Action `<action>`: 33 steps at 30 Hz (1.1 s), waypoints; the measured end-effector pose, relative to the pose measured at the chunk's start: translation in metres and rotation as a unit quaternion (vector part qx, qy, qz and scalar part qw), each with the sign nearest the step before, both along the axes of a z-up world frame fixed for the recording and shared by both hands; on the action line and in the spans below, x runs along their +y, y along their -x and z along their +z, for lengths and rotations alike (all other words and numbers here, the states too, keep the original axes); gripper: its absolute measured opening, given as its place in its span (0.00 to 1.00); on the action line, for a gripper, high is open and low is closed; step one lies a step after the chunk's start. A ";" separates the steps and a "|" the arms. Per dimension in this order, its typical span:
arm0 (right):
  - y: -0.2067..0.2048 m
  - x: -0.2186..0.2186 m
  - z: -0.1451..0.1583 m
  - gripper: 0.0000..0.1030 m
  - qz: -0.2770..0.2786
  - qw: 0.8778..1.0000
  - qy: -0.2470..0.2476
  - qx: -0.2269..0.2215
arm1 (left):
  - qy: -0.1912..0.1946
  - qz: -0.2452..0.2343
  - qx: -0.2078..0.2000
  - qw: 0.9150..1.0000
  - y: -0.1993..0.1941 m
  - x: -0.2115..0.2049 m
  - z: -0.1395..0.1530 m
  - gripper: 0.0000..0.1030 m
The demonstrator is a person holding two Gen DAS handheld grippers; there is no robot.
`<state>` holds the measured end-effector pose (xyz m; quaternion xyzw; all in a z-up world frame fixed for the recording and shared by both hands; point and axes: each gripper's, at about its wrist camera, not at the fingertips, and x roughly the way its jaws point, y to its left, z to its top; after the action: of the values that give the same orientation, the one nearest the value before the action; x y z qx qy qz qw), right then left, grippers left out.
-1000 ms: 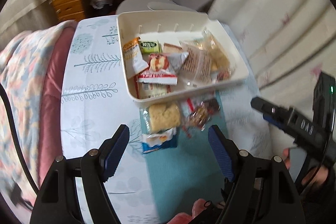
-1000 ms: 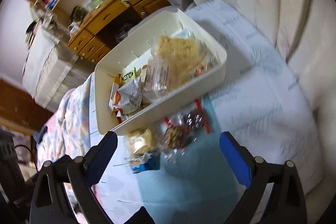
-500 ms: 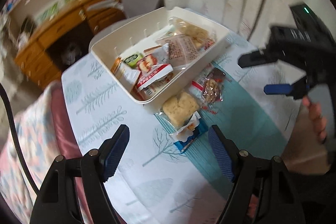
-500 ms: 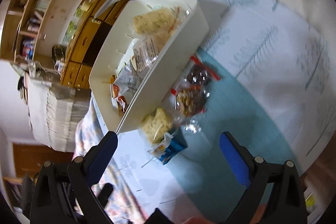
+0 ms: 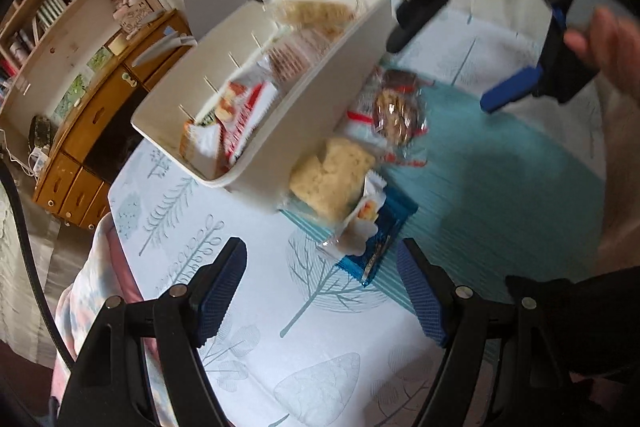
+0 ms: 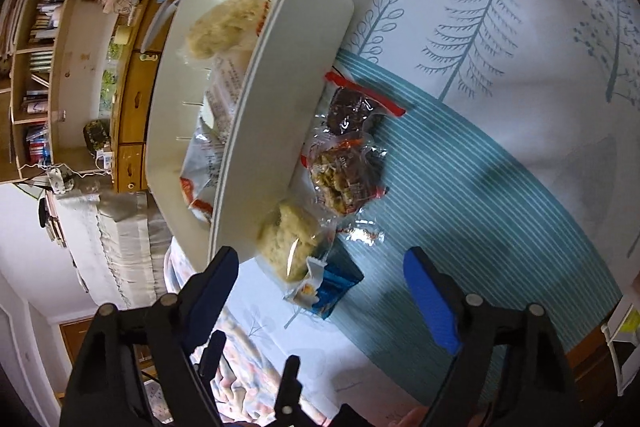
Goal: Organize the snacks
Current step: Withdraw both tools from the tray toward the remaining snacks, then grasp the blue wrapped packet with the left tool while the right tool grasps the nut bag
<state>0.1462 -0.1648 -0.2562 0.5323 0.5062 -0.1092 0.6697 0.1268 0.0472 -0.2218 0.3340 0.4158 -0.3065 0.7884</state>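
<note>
A table (image 5: pixel 248 347) with a white cloth printed with trees stands in a room with a wooden desk (image 5: pixel 108 115) and bookshelves behind it. A teal striped mat (image 5: pixel 500 195) lies on the cloth.

In the left wrist view, a white bin (image 5: pixel 320 99) sits on the table, full of wrapped snacks. Three snacks lie outside it, just beside its near wall: a pale rice cake (image 5: pixel 332 175) in clear wrap, a blue packet (image 5: pixel 372 235) partly on top of the rice cake's near edge, and a nut bar (image 5: pixel 396 107) in clear wrap with red ends. The left gripper (image 5: pixel 322 291) is spread, with nothing between its blue pads, and it hangs above the cloth close to the blue packet without touching it. The right gripper (image 5: pixel 448 67) shows at the top right, blurred, with a hand (image 5: pixel 612 47) on it; it is above the mat and holds nothing.

In the right wrist view, the bin (image 6: pixel 276 99) is at the left and the same three snacks lie along its wall: nut bar (image 6: pixel 344 171), rice cake (image 6: pixel 288 243), blue packet (image 6: pixel 332 287). The right gripper (image 6: pixel 320 287) has just been closing a little, but its pads are wide apart and nothing is between them. It hangs over the blue packet and the edge of the mat (image 6: pixel 480 207); I cannot see any contact.
</note>
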 end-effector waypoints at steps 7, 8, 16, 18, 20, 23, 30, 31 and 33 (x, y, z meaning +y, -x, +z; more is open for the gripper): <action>-0.021 0.000 -0.023 0.71 0.026 0.999 0.003 0.021 | -0.032 0.000 0.013 0.999 -0.006 -0.014 -0.031 0.74; -0.024 0.000 -0.026 0.71 0.031 0.999 0.006 0.023 | -0.038 -0.002 0.016 0.999 -0.007 -0.016 -0.036 0.74; -0.048 0.006 -0.036 0.60 0.077 0.996 0.034 0.042 | -0.059 -0.002 0.041 0.997 -0.014 -0.030 -0.059 0.70; -0.054 0.007 -0.037 0.58 0.087 0.994 0.041 0.047 | -0.060 -0.001 0.045 0.997 -0.015 -0.032 -0.063 0.70; -0.060 0.010 -0.038 0.57 0.095 0.993 0.049 0.049 | -0.060 0.003 0.050 0.997 -0.017 -0.033 -0.065 0.70; -0.068 0.014 -0.038 0.57 0.109 0.990 0.063 0.055 | -0.055 0.013 0.058 0.997 -0.022 -0.034 -0.066 0.68; -0.086 0.024 -0.039 0.54 0.138 0.983 0.096 0.071 | -0.035 0.020 0.086 0.996 -0.035 -0.035 -0.066 0.55; -0.088 0.026 -0.039 0.53 0.141 0.982 0.100 0.073 | -0.033 0.021 0.087 0.995 -0.036 -0.037 -0.066 0.52; -0.091 0.029 -0.038 0.53 0.150 0.980 0.109 0.076 | -0.025 0.026 0.096 0.995 -0.038 -0.036 -0.066 0.50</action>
<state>0.2370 -0.1354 -0.2941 0.3643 0.6146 -0.1027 0.6921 0.1648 0.0114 -0.2883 0.3117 0.5056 -0.3060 0.7440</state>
